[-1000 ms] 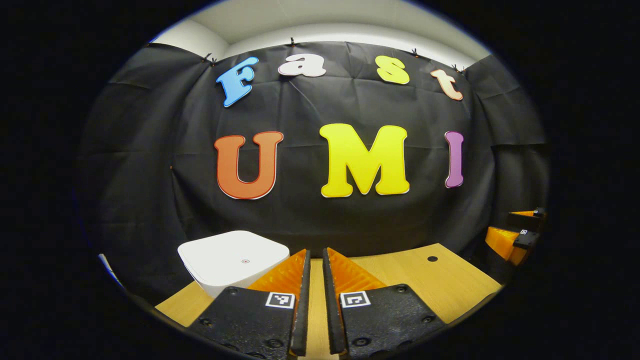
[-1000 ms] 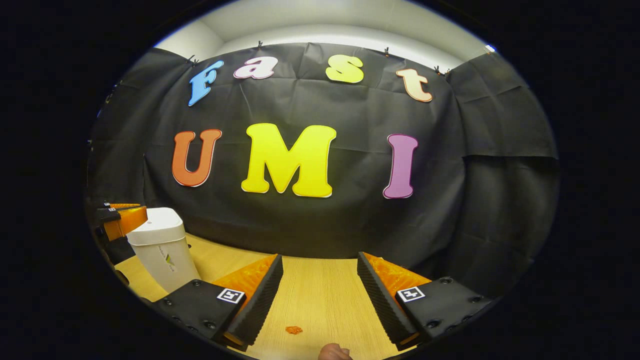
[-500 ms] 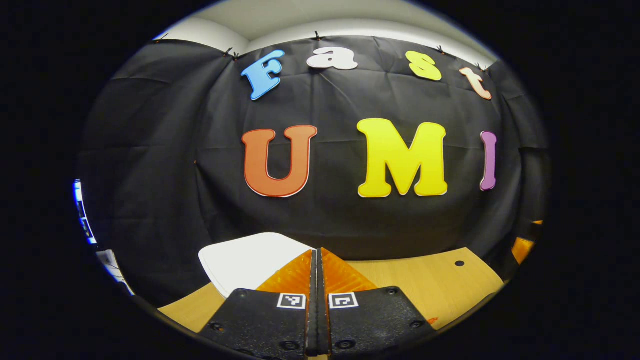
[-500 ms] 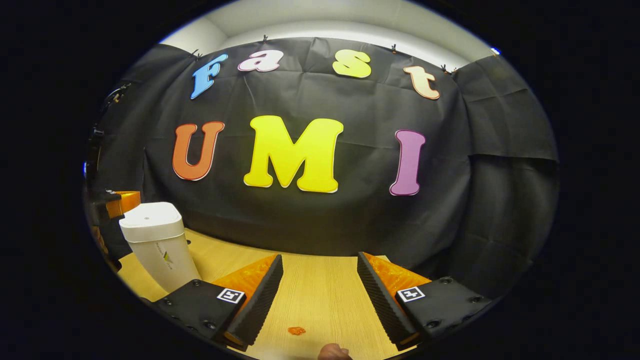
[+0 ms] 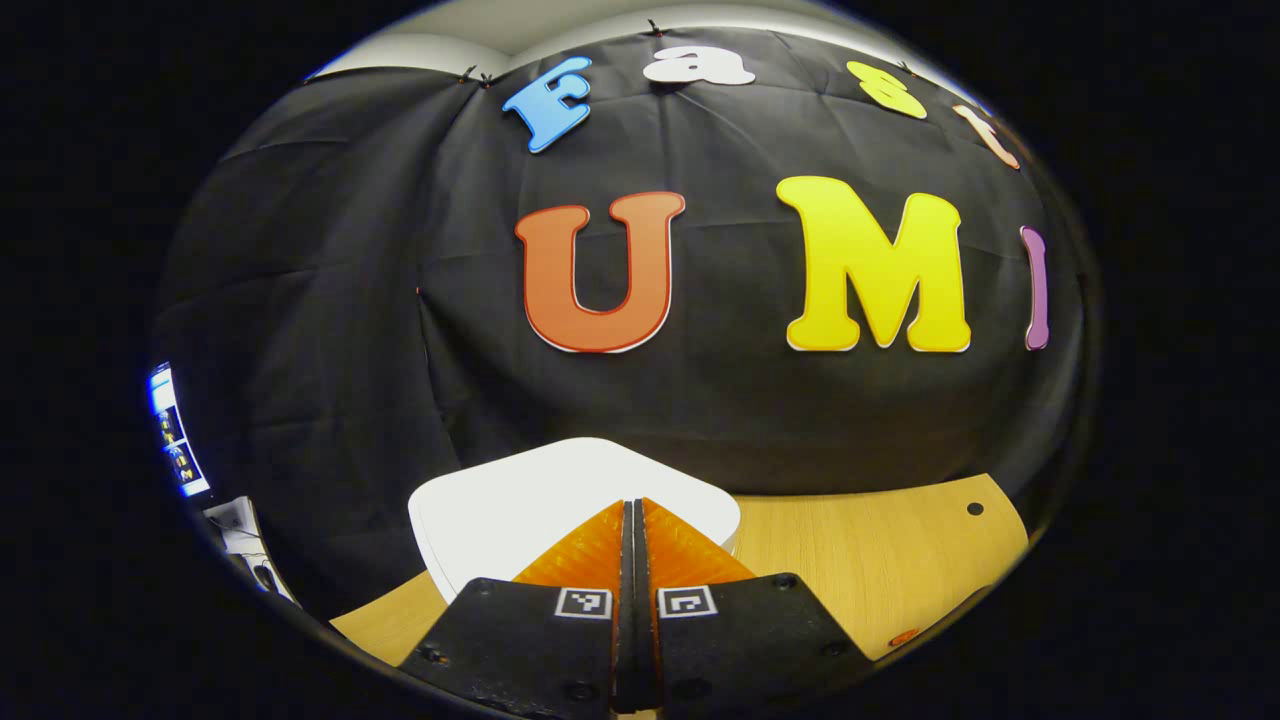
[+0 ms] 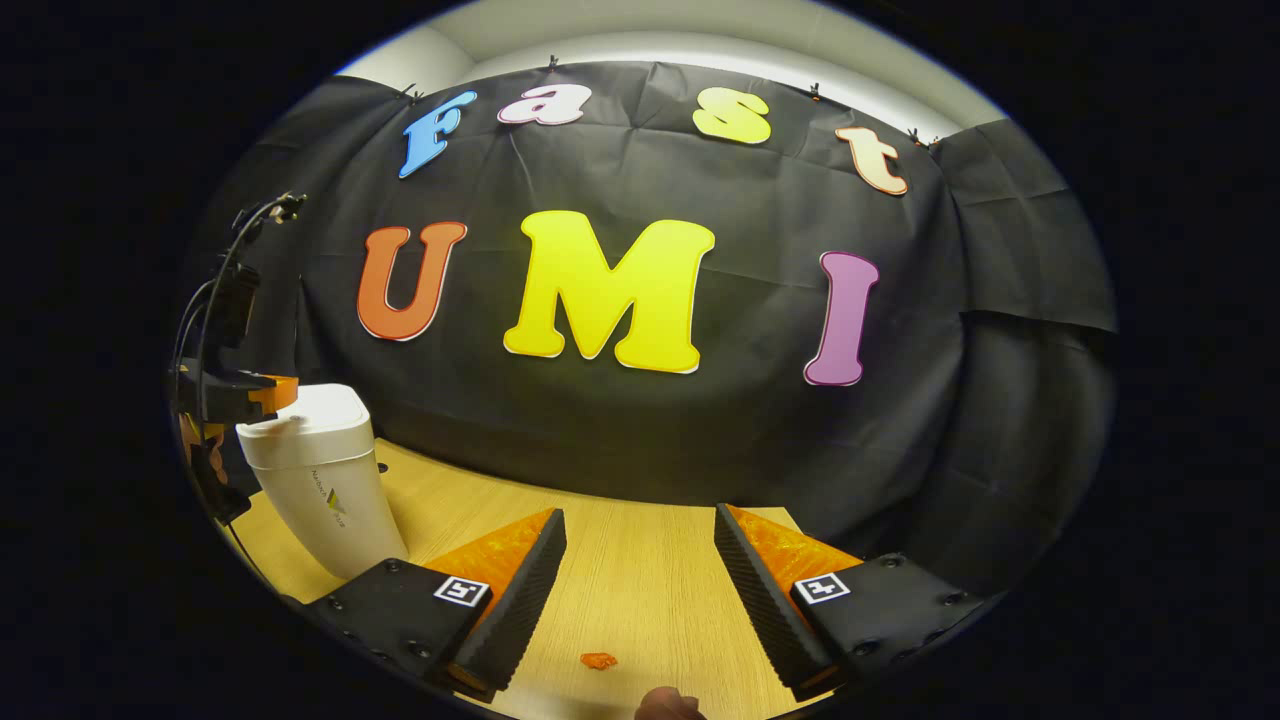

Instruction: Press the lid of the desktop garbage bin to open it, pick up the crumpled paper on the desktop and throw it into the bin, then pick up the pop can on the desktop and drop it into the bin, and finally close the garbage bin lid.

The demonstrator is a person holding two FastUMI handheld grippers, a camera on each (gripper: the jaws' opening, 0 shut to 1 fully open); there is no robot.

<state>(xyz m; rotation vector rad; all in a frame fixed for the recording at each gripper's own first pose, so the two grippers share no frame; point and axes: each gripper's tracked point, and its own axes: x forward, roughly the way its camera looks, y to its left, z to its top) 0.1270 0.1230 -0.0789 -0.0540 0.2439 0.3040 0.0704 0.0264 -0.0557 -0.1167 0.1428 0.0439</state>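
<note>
1. In the left gripper view, the left gripper point(image 5: 634, 515) has its two fingers pressed together with nothing between them, and their tips lie over the white lid point(image 5: 520, 490) of the garbage bin; whether they touch it cannot be told from this angle.
2. In the right gripper view, the same left gripper point(image 6: 262, 392) sits at the top left edge of the garbage bin point(image 6: 325, 485), right at its lid, with cables rising behind it.
3. The bin stands upright on the wooden table point(image 6: 640, 590), near its far left side, and its lid looks closed.
4. The right gripper point(image 6: 640, 555) hangs over the middle of the table with its fingers spread wide and nothing between them, well apart from the bin.
5. A small orange scrap point(image 6: 599, 660) lies on the wood between the right gripper's fingers, closer to the camera.
6. The table is light wood with a small dark hole point(image 5: 974, 508) near its far right corner in the left gripper view.
7. Black cloth point(image 6: 640, 430) forms the wall behind the table, and a lit screen point(image 5: 172, 435) shows at the left edge of the left gripper view.
</note>
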